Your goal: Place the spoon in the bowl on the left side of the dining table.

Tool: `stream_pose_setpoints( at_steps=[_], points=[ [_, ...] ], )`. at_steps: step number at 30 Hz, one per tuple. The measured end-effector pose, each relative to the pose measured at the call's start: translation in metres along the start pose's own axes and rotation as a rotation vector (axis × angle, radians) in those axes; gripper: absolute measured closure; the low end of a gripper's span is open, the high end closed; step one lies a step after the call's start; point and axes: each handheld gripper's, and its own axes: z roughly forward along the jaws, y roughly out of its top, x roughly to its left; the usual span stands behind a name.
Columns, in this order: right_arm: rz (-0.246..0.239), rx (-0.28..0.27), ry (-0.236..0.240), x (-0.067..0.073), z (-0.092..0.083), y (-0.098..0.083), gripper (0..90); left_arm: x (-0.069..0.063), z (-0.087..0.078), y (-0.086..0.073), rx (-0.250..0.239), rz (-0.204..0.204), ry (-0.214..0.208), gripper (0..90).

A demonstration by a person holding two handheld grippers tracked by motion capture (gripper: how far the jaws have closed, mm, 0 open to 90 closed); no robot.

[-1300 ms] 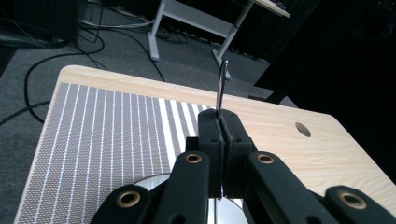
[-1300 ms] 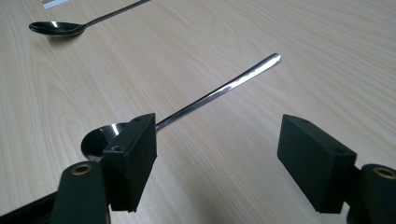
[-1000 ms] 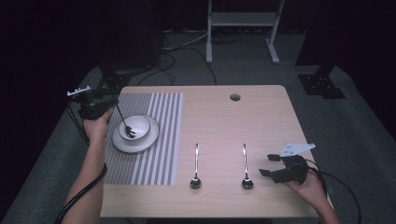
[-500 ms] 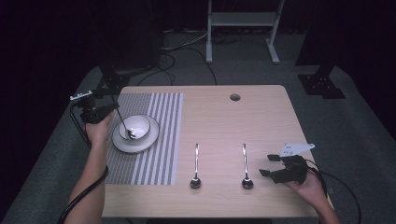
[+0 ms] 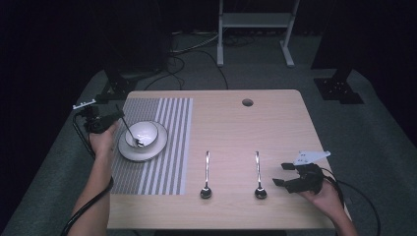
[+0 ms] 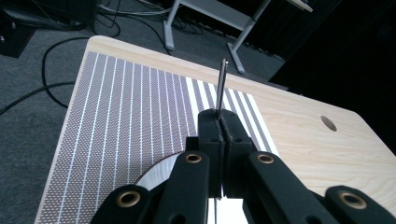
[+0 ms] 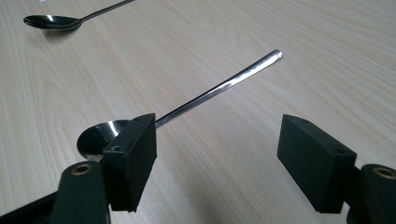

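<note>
Left gripper (image 5: 114, 118) pinches a spoon (image 5: 132, 133) (tip in the bowl (image 5: 147, 132)); right gripper (image 5: 281, 174) gapes.

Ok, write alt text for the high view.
At a wooden table, the left gripper holds a spoon with its tip in a white bowl on a plate on a striped mat. The right gripper rests open beside the nearer of two more spoons.
</note>
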Motion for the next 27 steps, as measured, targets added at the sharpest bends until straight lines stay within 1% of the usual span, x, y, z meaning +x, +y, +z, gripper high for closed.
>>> stream_pose_setpoints(
  at_steps=[5,27],
  points=[
    [0.003,-0.001,0.002,0.0,0.0,0.0,27.2,0.003,-0.002,-0.001,0.0,-0.004,0.005,88.9],
    [0.001,-0.004,0.003,0.0,0.001,0.001,27.2,0.015,-0.008,-0.011,0.003,-0.014,0.0,86.2]
  ],
)
